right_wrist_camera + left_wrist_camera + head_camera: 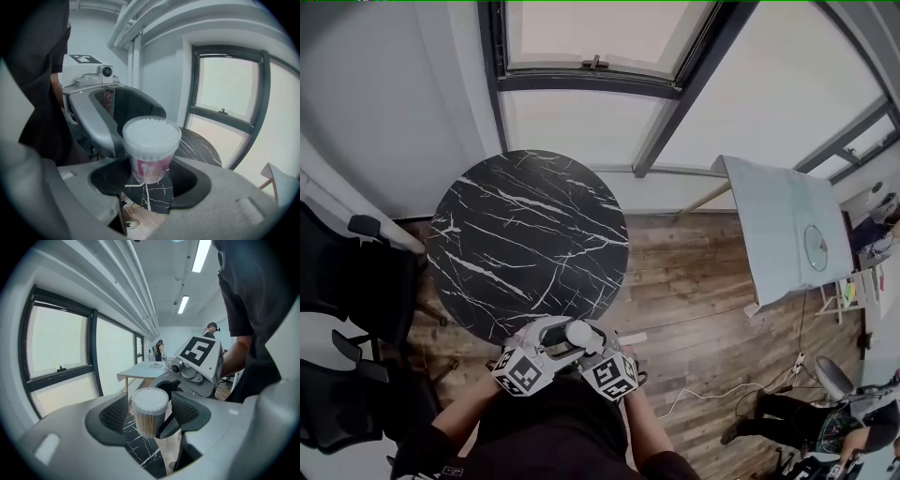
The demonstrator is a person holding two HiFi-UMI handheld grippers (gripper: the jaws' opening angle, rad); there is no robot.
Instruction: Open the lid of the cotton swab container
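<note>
White tips under clear plastic: the cotton swab container (pixel 151 154) sits at centre frame in both gripper views, and low centre in the head view, just off the near edge of the black marble table (pixel 525 244). Your right gripper (pixel 150 180) pinches its base. Your left gripper (pixel 151 414) stands spread around it, pads not pressing. The lid (pixel 151 130) looks still on, so grip its rim squarely with the left, hold the right firm and pull straight. Count: one container, two grippers, one table.

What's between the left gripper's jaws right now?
The cotton swab container, upright, shown in the left gripper view. The right gripper holds it.
</note>
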